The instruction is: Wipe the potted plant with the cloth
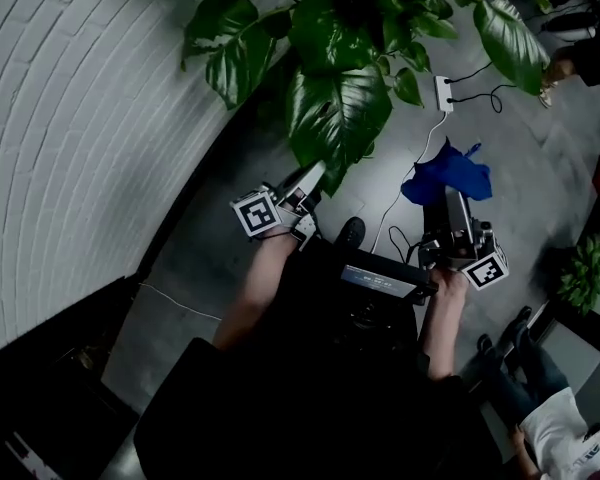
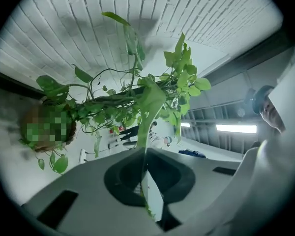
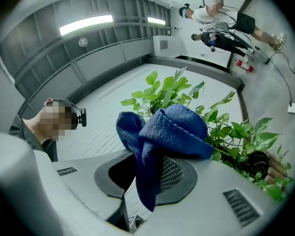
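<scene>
Up at the left of the head view, your left gripper (image 1: pixel 312 180) points toward the potted plant (image 1: pixel 355 28), and its jaws are pressed together on the tip of a big glossy leaf (image 1: pixel 335 118) that hangs low from the foliage. Your left gripper view confirms it: the leaf comes down as a narrow pale-green strip and is nipped where the two jaws meet, with the rest of the trailing stems and smaller leaves spread out behind it. Over on the right, your right gripper (image 1: pixel 458 206) is pinching the blue cloth (image 1: pixel 447 175). Its own view shows the cloth bunched in a heap over the jaw tips, with one fold hanging down between the jaws and caught there. From above, the cloth sits to the right of the held leaf and clear of it, not touching that leaf. The right gripper view shows more green leaves close behind the cloth, but you cannot tell from it whether any of them touch it. The plant stands beside the white brick wall (image 1: pixel 70 118), above the grey floor (image 1: pixel 230 268), and a white power strip (image 1: pixel 444 93) with cables lies on the floor beyond the cloth.
</scene>
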A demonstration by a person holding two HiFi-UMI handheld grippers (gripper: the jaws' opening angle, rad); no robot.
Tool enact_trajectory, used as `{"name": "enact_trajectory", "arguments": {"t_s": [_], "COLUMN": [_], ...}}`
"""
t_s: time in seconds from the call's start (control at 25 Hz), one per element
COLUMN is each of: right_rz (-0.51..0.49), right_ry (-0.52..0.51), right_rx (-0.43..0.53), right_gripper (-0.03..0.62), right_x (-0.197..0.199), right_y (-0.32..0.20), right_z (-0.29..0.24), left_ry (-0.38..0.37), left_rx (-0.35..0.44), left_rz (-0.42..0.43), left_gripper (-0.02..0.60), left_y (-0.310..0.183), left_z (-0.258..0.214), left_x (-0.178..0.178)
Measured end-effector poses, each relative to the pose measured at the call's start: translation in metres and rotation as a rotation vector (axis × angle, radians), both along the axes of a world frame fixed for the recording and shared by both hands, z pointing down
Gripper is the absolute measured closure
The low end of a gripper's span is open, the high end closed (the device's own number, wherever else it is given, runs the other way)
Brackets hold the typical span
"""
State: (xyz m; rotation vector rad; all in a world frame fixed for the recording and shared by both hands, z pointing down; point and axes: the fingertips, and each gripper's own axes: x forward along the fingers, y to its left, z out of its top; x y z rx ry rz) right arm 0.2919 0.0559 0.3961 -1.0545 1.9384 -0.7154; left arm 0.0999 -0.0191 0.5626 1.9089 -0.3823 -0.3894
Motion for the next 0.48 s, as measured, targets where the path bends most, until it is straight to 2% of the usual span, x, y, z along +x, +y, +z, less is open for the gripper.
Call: {"name": "enact_trajectory", "arguments": {"t_s": [0.2,0.48], "right_rz": [0.001,-0.002], "right_ry": [0.015,0.071], "right_rx": [-0.007,-0.054], "right_gripper": [0.485,0.485], "right_x": [-0.016,-0.034], "right_y": [-0.009,-0.024], "right_z": [0.002,0.009], "left_ry": [-0.015,0.027], "left_rx": [-0.043,-0.06], "left_rz": [0.029,0.072], "left_gripper": [0.561,0.561], "left_y": [0.0,-0.004], "left_z": [0.019,0.02], "left_x": [-0.016,-0.028]}}
